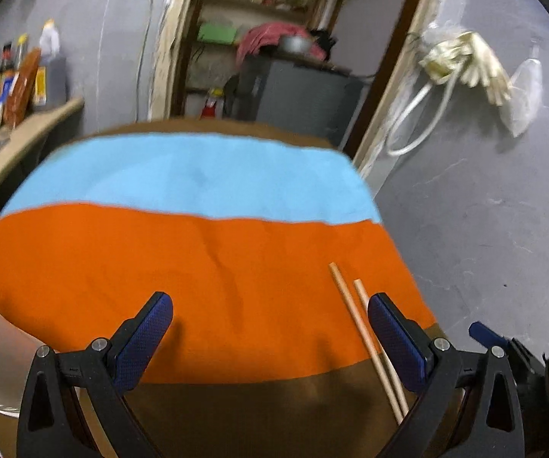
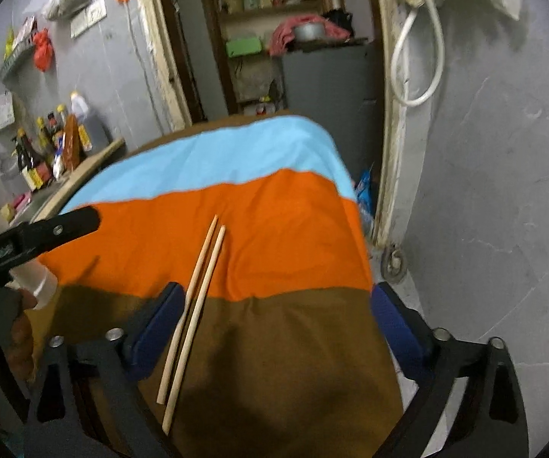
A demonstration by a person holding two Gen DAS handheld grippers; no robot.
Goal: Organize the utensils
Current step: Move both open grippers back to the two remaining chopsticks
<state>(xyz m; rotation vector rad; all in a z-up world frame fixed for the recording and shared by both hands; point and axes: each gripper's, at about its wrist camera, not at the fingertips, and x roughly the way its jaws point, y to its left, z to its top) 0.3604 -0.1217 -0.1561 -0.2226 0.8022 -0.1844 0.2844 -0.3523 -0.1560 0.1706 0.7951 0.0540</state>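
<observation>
Two wooden chopsticks (image 2: 194, 305) lie side by side on a cloth (image 2: 293, 236) striped blue, orange and brown. My right gripper (image 2: 274, 305) hangs over the cloth's near right part, open. The chopsticks lie between its jaws, close to the left finger (image 2: 156, 332), with neither pad pressing them. In the left wrist view the chopsticks (image 1: 366, 336) run just inside the right finger (image 1: 396, 339) of my left gripper (image 1: 270, 313), which is open with only cloth (image 1: 198, 259) between its jaws. Their near ends are hidden behind that finger.
A ledge with several bottles (image 2: 45, 145) runs along the left wall. A grey cabinet (image 2: 327, 76) stands beyond the table's far end. The cloth's right edge drops off beside a grey wall (image 2: 503, 191) with a white hose (image 2: 419, 57). A hand (image 2: 18, 328) is at left.
</observation>
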